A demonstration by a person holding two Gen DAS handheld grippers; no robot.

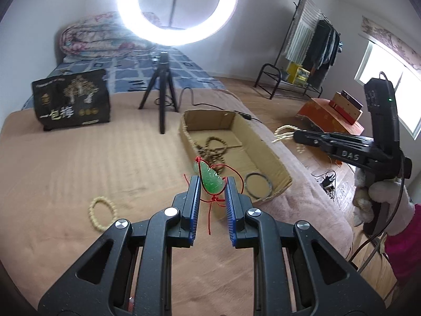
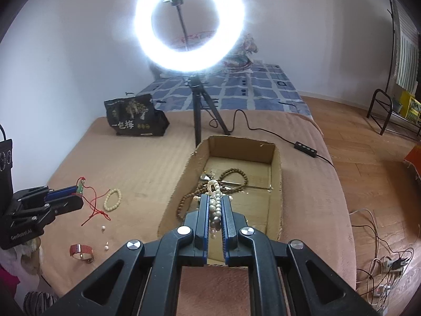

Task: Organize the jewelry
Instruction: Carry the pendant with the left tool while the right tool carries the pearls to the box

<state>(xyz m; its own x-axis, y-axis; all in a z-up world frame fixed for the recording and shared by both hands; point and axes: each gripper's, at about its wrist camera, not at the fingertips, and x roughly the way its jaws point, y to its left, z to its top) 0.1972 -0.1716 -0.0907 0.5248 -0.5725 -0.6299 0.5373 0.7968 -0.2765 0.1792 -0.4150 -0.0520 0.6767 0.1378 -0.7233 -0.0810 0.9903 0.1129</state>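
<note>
Mid-sort. My right gripper [image 2: 213, 202] is clamped on the pearl strand [image 2: 215, 205] over the cardboard box [image 2: 276, 192]; next I lower and release. My left gripper [image 1: 212, 184] pinches the jade pendant [image 1: 209, 179] by the box's near-left corner; it goes in next.

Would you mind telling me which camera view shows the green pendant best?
The left wrist view shows it best: the green pendant sits close and facing the camera, its carved shape and red cord clear between the left gripper fingers. The right wrist view shows only a small green sliver at that gripper's tip.
</note>
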